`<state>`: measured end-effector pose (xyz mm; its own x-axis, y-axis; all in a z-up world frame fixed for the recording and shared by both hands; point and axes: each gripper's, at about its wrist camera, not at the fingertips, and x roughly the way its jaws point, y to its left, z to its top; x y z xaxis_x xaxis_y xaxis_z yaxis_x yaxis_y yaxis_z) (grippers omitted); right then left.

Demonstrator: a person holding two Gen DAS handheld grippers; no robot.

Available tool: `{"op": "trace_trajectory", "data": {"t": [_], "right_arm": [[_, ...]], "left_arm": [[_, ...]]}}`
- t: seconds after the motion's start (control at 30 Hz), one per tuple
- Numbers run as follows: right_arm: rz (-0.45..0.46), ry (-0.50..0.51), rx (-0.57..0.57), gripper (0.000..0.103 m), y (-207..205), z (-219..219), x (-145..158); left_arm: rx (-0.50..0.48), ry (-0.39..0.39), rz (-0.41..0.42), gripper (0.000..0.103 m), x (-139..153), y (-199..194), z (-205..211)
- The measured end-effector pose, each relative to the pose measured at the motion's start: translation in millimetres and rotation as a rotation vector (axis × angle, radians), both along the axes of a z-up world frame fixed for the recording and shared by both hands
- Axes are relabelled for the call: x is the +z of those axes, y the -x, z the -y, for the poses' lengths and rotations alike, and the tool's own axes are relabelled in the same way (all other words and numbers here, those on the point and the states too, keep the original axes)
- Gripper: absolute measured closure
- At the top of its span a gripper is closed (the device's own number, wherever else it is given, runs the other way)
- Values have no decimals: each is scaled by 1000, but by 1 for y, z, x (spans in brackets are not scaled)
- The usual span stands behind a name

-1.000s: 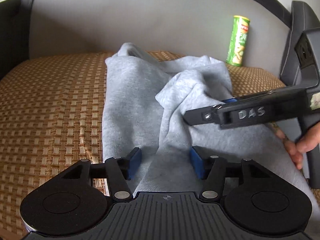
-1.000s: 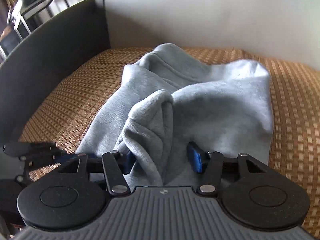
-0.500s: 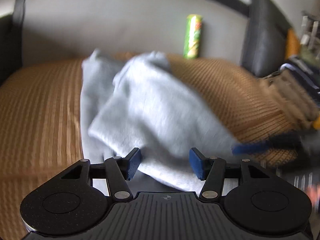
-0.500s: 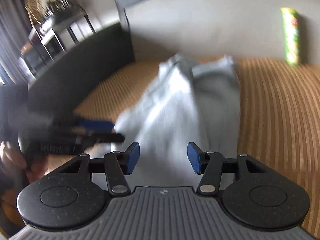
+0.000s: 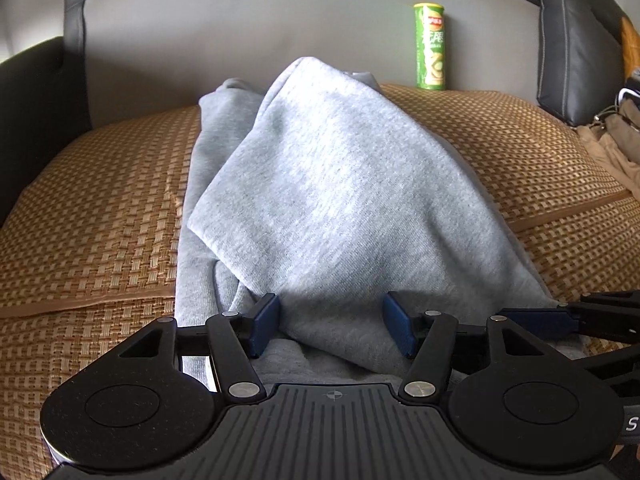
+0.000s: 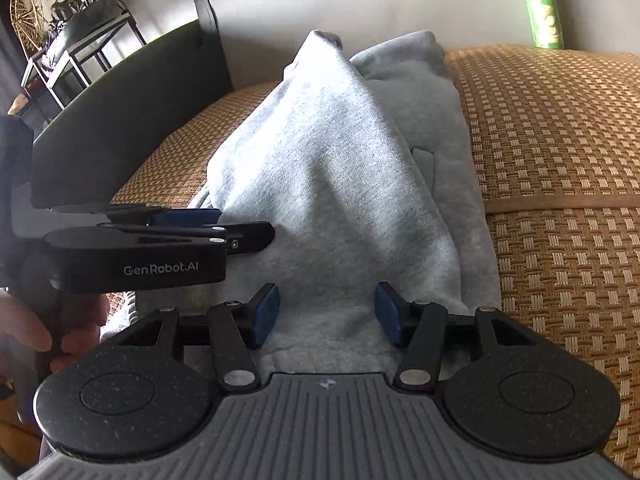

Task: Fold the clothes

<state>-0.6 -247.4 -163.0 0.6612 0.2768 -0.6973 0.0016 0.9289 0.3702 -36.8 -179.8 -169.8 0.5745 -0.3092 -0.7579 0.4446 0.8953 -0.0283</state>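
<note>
- We are looking along our left gripper (image 5: 331, 328) at a grey sweatshirt (image 5: 340, 200) lying on a woven mat (image 5: 92, 216) that is covering the sofa seat; its blue pads (image 5: 266, 322) are standing spread, with the near hem of the cloth lying between them and nothing pinched.
- Our right gripper (image 6: 326, 316) is sitting the same way, its fingers apart over the near edge of the sweatshirt (image 6: 340, 184); the cloth is running between the pads without being squeezed.
- The sweatshirt is stretching from near us toward the far backrest (image 5: 240, 40); one layer is lying slanted over another, and its far end is bunching up against the backrest.
- In the right wrist view the left gripper (image 6: 224, 226) is showing at the left, side on, just beside the cloth's left edge; a hand (image 6: 48, 332) is gripping its handle.
- A green snack can (image 5: 430, 46) is standing upright at the far right against the backrest, well apart from the sweatshirt; some beige fabric (image 5: 612, 148) is lying at the right edge.
</note>
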Motion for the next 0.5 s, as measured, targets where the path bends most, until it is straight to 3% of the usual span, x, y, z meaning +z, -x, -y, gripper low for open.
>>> {"op": "trace_trajectory", "data": {"t": [0.2,0.3,0.37,0.5], "right_arm": [[-18,-29,-25,44,-18,7,-3],[-58,-66,-12,41,-27,15,3],[-87,-123,4,35,-35,26,16],[7,-178,4,30,-59,59,64]], "left_arm": [[28,28,-25,32,4,-3,-5],[22,104,-57,30,22,-9,-21],[32,161,-30,29,42,-18,-38],[77,183,42,23,80,-64,-67]]}}
